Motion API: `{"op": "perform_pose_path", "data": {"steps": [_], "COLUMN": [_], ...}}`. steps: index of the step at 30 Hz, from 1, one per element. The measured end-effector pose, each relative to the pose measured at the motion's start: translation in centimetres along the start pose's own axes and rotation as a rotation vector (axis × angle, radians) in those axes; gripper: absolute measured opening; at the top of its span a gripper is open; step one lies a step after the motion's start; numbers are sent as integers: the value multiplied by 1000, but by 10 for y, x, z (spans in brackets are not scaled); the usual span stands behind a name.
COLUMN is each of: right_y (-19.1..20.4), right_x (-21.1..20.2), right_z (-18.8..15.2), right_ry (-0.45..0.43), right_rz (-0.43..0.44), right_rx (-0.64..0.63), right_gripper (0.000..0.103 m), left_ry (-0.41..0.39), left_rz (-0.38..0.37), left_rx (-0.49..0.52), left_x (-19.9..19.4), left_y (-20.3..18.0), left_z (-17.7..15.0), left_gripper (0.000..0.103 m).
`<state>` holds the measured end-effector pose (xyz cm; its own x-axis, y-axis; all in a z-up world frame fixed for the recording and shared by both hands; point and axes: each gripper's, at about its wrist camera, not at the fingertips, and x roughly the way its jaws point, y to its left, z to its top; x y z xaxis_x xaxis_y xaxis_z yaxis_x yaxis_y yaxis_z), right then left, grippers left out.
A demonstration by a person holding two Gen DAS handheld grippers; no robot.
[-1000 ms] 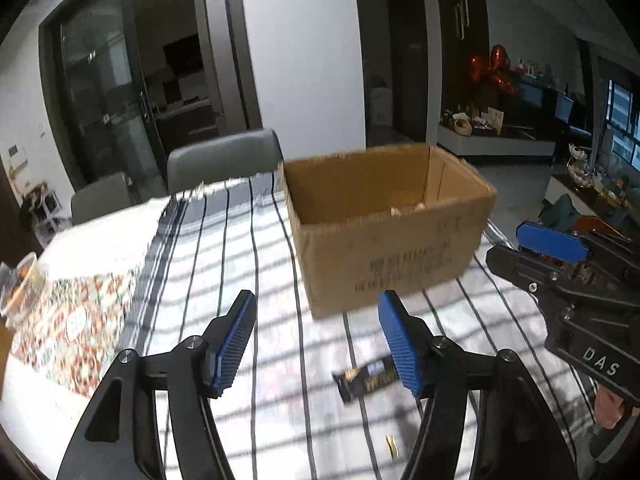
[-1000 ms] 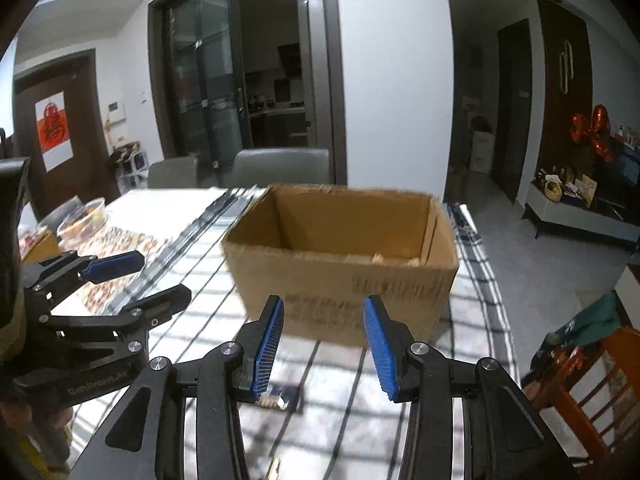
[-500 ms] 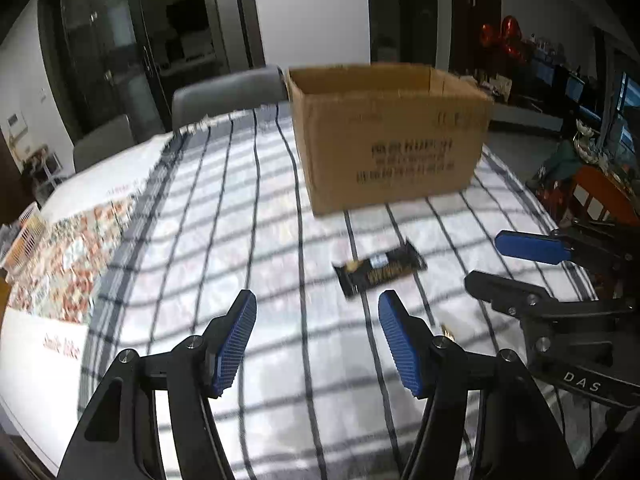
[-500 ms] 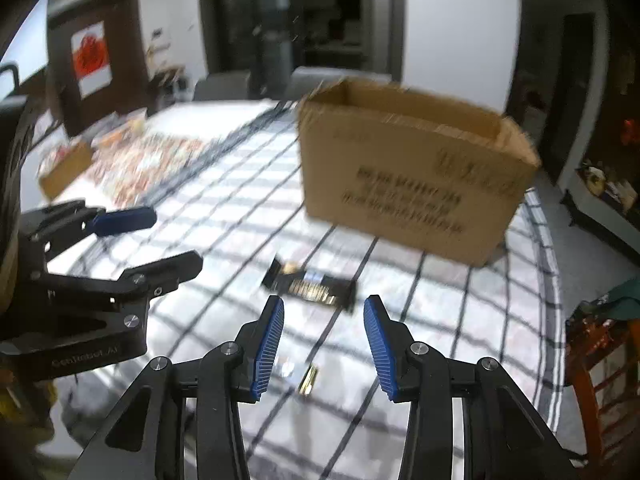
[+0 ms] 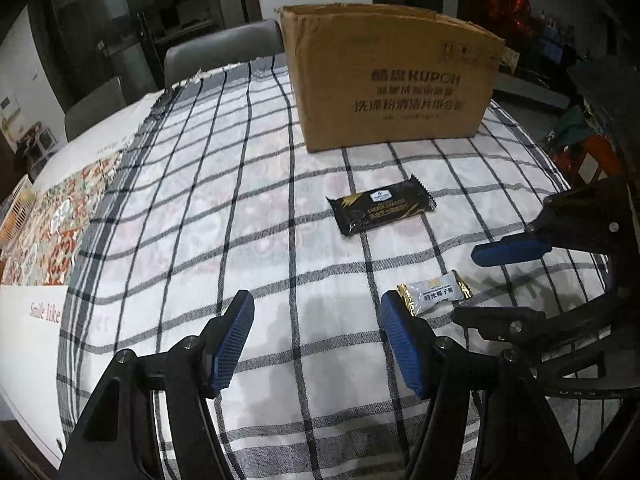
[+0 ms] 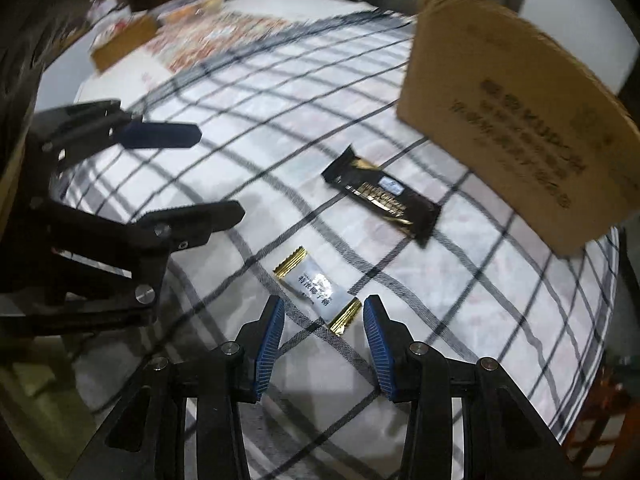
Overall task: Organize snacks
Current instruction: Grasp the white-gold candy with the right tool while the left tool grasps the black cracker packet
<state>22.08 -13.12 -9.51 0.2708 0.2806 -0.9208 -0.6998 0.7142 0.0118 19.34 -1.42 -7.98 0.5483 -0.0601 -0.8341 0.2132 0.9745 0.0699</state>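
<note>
Right gripper (image 6: 323,322) is mine and points steeply down at the counter (image 6: 500,292), its jaws partly open and empty. The blue fingertips (image 6: 272,328) stand on either side of the near gold end of a small white candy wrapper (image 6: 316,290); I cannot tell whether the pads touch it, and nothing is clamped. My left gripper (image 5: 316,344) also points down at the checked tablecloth (image 5: 240,208), jaws about half open with only cloth between them. Its jaws have just been opening slightly.

Positions, all referenced to the cardboard box (image 5: 392,80):
- The box stands upright on the tablecloth at the far side, printed face toward me.
- A black and gold snack bar (image 5: 380,208) lies flat on the cloth in front of the box, apart from it.
- The white candy wrapper lies further out from the box than the bar, just beside the right fingertip of my left gripper and apart from the bar.
- My right gripper enters the left wrist view from the right, on the near side of the box and past the bar.
- A patterned mat (image 5: 52,216) lies well to the left of the box.
- A grey chair back (image 5: 224,52) stands behind the counter, left of the box.
</note>
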Motion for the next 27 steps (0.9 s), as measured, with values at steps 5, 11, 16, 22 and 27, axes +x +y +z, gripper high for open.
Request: {"op": "perform_pose_path", "data": {"steps": [5, 11, 16, 22, 27], "right_y": [4, 6, 6, 2, 0], "right_x": [12, 23, 32, 35, 32], "right_z": [10, 18, 20, 20, 18], "right_ry": [48, 78, 92, 73, 58], "right_rz": [33, 52, 99, 98, 87], "right_rx": [-98, -171, -187, -173, -159], "right_gripper": [42, 42, 42, 35, 27], "left_ry": [33, 68, 75, 73, 70], "left_rz": [-23, -40, -38, -34, -36], "left_rx": [-19, -50, -54, -51, -46], "left_x": [9, 18, 22, 23, 21], "left_y": [2, 7, 8, 7, 5], "left_z": [0, 0, 0, 2, 3], "left_gripper": [65, 65, 65, 65, 65]}}
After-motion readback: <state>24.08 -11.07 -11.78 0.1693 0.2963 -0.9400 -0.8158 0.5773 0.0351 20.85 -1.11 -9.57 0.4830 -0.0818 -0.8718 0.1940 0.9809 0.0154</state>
